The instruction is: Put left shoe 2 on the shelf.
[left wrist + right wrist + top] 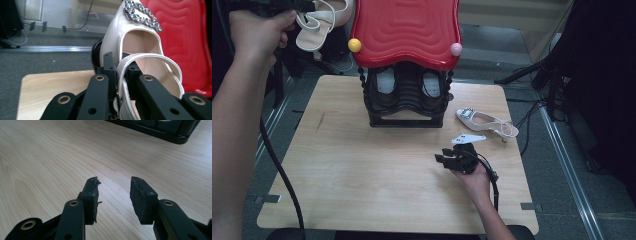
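The left gripper point(117, 75) pinches the cream shoe point(140, 55) by its strap, probably to shelve it on the red-topped rack point(407, 30); the right gripper point(113, 195) waits before that rack, jaws apart and empty.

Left tool point(312, 6) gripping cream shoe point(319, 22), red-topped rack point(406, 95)

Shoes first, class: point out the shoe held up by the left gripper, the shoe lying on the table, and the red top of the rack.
Held shoe point(130, 32), left gripper view, toe.
Lying shoe point(484, 121), high view, insole.
Red top point(407, 27), high view, middle.
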